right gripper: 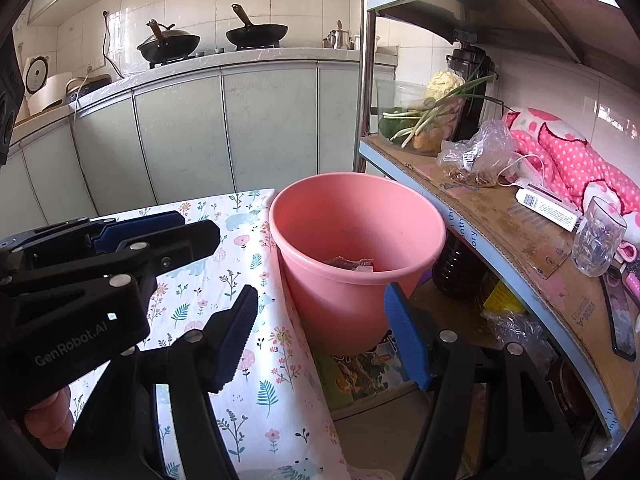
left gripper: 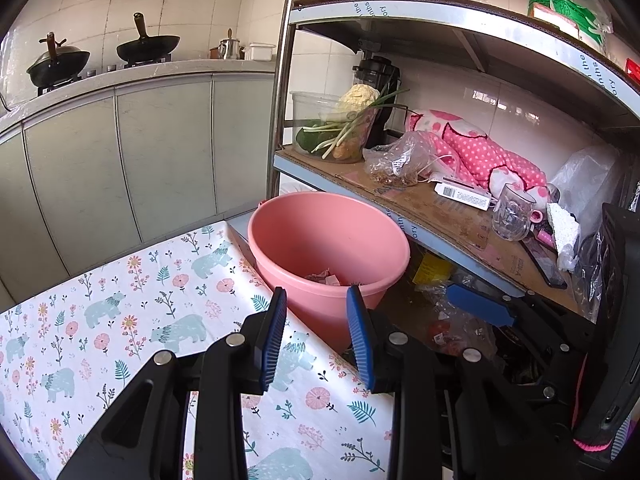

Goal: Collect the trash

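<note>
Left hand-held gripper [left gripper: 316, 312]: released, nothing between my blue pads; it hangs over the bench edge, pointed at the bucket.
Right hand-held gripper [right gripper: 320, 308]: released too, jaws wide, holding nothing, aimed at the bucket's near wall.
Bucket [left gripper: 276, 236]: pink, upright, just beside the bench edge, between bench and shelf.
Trash [left gripper: 326, 278]: a few crumpled scraps lie at the bucket's bottom.
Bench [left gripper: 100, 312]: covered by a cloth printed with bears and flowers.
Shelf [left gripper: 432, 208]: cardboard-lined, close on the bucket's right side.
On the shelf: a clear tub of greens [left gripper: 332, 128], a plastic bag [left gripper: 400, 160], a pink dotted cloth [left gripper: 480, 152], a white box [left gripper: 462, 196], a glass mug [left gripper: 512, 212].
Under the shelf: a dark bottle [right gripper: 456, 268] and crumpled wrappers, near the bucket.
Behind: two woks [left gripper: 148, 46] on the stove, well apart from me.
</note>
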Demonstrator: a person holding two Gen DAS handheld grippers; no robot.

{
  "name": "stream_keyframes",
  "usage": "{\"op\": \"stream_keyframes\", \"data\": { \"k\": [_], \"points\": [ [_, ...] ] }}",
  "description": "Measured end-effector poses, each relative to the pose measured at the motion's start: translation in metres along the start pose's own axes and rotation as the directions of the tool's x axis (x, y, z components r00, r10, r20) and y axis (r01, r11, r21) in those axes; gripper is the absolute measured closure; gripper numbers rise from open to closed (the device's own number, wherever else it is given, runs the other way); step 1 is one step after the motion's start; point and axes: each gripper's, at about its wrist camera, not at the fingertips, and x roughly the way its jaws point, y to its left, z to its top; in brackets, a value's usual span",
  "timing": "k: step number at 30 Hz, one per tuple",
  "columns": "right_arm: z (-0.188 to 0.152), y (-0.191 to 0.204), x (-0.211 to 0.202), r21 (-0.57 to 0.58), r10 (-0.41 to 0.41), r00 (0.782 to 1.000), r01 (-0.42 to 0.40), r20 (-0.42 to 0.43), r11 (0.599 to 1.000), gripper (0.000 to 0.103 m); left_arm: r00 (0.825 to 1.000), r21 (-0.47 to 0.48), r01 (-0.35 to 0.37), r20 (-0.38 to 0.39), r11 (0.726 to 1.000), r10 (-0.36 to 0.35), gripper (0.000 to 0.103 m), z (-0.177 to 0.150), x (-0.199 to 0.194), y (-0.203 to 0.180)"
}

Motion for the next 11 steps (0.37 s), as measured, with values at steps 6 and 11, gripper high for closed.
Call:
{"op": "stream_keyframes", "data": {
  "k": [6, 11],
  "points": [
    [-0.0021, -0.0002, 0.0029, -0.003, 0.001, 1.000, -0.001, -0.004, 1.000, 0.037, 1.000, -0.002, 0.004, -0.007, 1.000, -0.004, 0.073, 0.0011, 0.0004, 0.0011],
    [-0.0021, 0.0000, 0.0026, -0.002, 0.001, 1.000, -0.001, -0.005, 1.000, 0.037, 1.000, 0.000, 0.007, -0.010, 1.000, -0.007, 0.073, 0.0004, 0.0007, 0.0022]
  ]
}}
